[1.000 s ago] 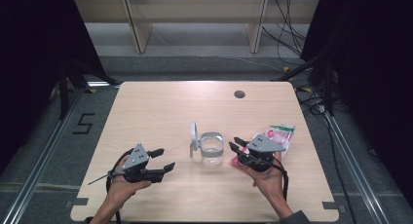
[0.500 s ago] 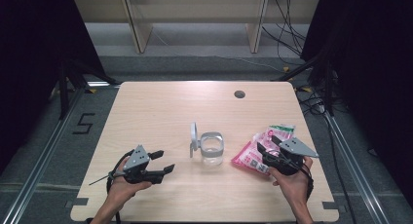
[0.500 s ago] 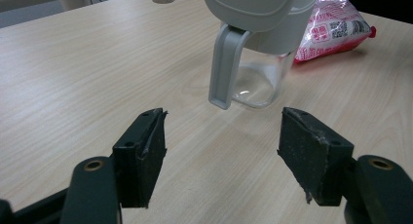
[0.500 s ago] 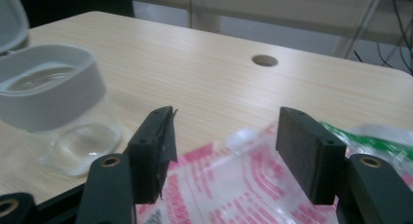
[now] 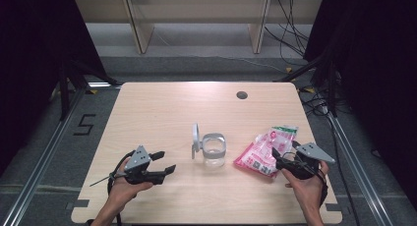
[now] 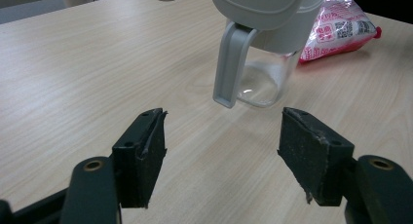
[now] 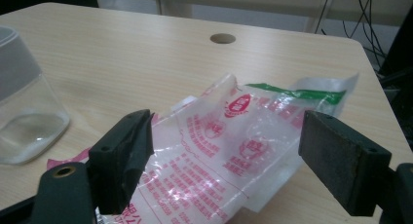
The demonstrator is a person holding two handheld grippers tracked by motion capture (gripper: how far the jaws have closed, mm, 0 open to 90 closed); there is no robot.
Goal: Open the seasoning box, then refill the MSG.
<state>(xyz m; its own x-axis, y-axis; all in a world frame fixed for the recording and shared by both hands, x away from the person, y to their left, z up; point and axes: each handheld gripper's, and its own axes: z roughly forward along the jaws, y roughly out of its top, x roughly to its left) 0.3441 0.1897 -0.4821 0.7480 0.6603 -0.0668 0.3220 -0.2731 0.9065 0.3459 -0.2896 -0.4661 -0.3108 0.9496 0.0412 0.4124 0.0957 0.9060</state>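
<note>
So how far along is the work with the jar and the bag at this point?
Early stage. Done: the clear glass jar with the grey flip lid stands open on the light wooden table. In hand: the right gripper, jaws apart, is at the pink and clear plastic bag lying flat. The left gripper is open, short of the jar. Left: gripping the bag; the jar looks empty.

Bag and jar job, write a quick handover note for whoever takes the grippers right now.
Left gripper: open, holding nothing, low at the near left of the table, jaws aimed at the jar.
Right gripper: open, holding nothing, jaws spread at the near end of the bag.
Jar: upright at table centre, looks empty, its hinged lid flipped open and standing on its left side.
Bag: pink printed plastic, lying flat right of the jar, apart from it.
Done: lid is open.
Left: nothing is gripped yet; probably grab the bag and steady the jar.
</note>
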